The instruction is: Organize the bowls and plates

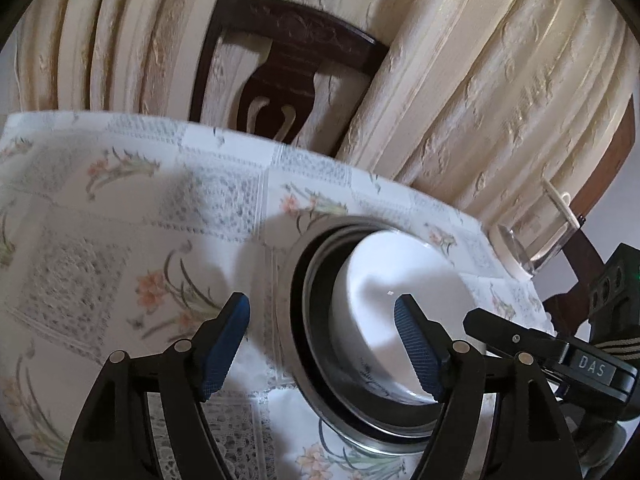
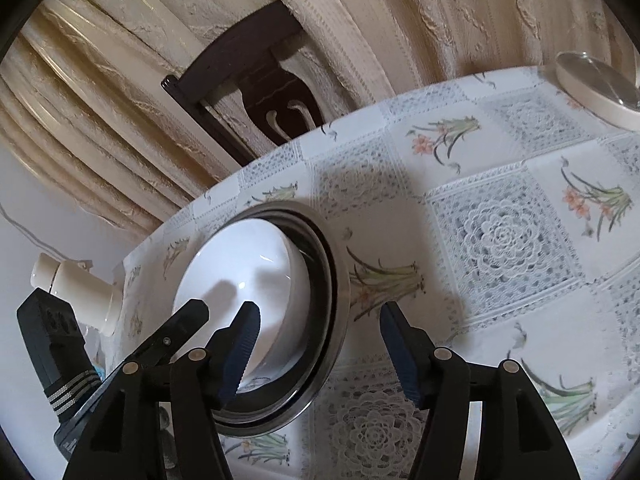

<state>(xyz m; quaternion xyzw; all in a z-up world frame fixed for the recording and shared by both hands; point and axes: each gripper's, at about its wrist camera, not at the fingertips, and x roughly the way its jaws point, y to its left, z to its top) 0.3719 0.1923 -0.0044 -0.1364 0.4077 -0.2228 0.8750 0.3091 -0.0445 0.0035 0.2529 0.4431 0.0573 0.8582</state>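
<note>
A white bowl point(image 1: 400, 292) point(image 2: 240, 264) sits inside a stack of dark plates with a silver rim point(image 1: 296, 320) point(image 2: 334, 300) on the flowered tablecloth. My left gripper point(image 1: 326, 346) is open. Its left pad is over the cloth and its right pad over the bowl, so the plates' left rim lies between them. My right gripper point(image 2: 320, 352) is open too and straddles the plates' opposite rim, with one pad over the bowl and the other over the cloth. Each view shows a black finger of the other gripper point(image 1: 504, 334) point(image 2: 180, 328) beside the bowl.
A dark wooden chair point(image 1: 280, 60) point(image 2: 248, 80) stands behind the table against cream curtains. A clear glass item on a cream base point(image 1: 528, 240) point(image 2: 596, 88) stands near the table's far edge. A white bottle-shaped object point(image 2: 76, 284) shows beyond the table edge.
</note>
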